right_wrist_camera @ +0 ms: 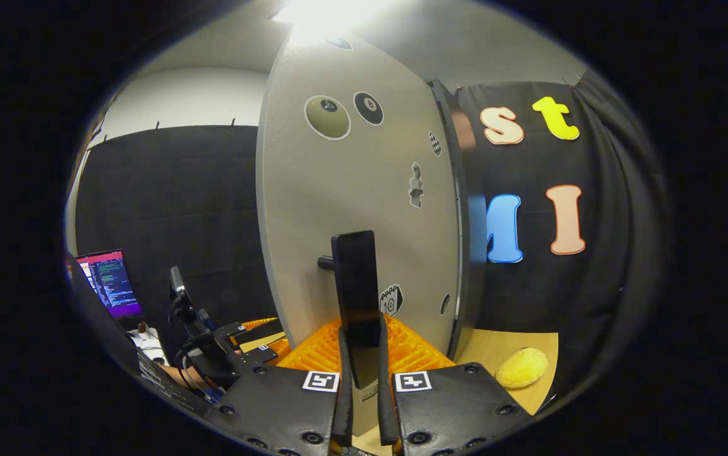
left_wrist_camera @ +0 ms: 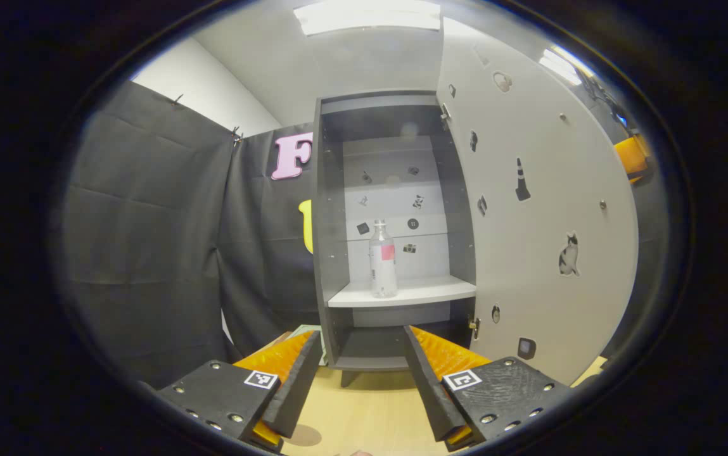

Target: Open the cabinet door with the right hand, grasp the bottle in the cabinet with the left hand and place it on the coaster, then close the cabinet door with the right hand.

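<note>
**Door held open, bottle waiting on the shelf**

Nearest to us in the right gripper view, our right gripper (right_wrist_camera: 362, 373) has its fingers drawn narrow on the dark upright handle (right_wrist_camera: 355, 288) of the cabinet door (right_wrist_camera: 351, 190), both of them pressing on its lower end. In the left gripper view our left gripper (left_wrist_camera: 362, 361) hangs with its fingers spread wide and nothing between them, above the wooden table (left_wrist_camera: 364, 418) and well apart from the cabinet (left_wrist_camera: 332, 240).

Farther in, the door stands swung out to the right of the opening. Deeper again, the bottle (left_wrist_camera: 383, 259) stands upright on the white shelf (left_wrist_camera: 421, 292), left of centre and clear of both side walls. We cannot pick out the coaster in either view.

We judge the step in hand to be the reach for the bottle. To do it well, we should keep the right gripper steady on the handle so the door does not drift into the path, bring the left gripper in level with the bottle's body, below the coloured label patch, keep the fingers wide until they sit either side of it, then squeeze gently, since the clear plastic looks light and easy to tip.

By count: one bottle, one shelf carrying it, one door, one handle, two grippers, and one yellow soft object (right_wrist_camera: 522, 367) lying on the table beside the cabinet.
</note>
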`<state>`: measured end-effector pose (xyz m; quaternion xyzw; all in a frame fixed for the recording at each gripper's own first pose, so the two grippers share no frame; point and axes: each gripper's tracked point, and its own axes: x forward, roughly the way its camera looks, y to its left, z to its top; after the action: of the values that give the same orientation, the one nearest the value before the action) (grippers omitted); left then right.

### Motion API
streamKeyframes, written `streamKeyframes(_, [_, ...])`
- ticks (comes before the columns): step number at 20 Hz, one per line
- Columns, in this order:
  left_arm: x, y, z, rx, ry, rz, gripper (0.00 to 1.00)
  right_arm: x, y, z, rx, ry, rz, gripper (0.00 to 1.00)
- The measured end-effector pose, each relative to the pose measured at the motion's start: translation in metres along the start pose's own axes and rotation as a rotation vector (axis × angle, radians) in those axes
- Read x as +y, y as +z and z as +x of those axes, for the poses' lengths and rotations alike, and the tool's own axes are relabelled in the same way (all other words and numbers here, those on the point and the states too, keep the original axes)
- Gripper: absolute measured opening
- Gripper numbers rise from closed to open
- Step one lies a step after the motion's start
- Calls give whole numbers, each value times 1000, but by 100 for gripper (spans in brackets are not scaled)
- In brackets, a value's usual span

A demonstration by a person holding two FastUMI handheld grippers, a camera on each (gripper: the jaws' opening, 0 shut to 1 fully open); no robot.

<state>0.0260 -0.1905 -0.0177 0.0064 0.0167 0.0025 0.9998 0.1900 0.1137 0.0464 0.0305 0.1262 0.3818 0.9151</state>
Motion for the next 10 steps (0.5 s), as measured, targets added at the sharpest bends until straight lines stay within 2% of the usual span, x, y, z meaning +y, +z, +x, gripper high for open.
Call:
streamKeyframes(2, [-6, 4, 0, -5, 20, 4, 76, -3, 0, -2, -8, -10, 0, 18])
streamKeyframes(3, [-8, 6, -2, -9, 30, 9, 76, -3, 0, -3, -17, -10, 5, 14])
streamKeyframes(4, [-9, 7, -2, -12, 39, 15, 76, -4, 0, -3, -26, -4, 13, 14])
streamKeyframes(5, [-11, 10, -2, -13, 46, 21, 76, -3, -2, -3, -24, 3, 20, 22])
streamKeyframes(6, [-11, 12, -2, -14, 52, 26, 76, -1, -12, -6, 11, 27, 19, 23])
streamKeyframes(7, [-11, 15, -1, -16, 53, 29, 76, -2, -23, -13, 43, 34, 7, 35])
streamKeyframes(8, [-12, 20, -1, -18, 50, 32, 77, -3, -32, -21, 59, 28, -18, 46])
streamKeyframes(10, [-11, 27, 7, -27, 44, 49, 77, -10, -44, -36, 73, -12, -76, 55])
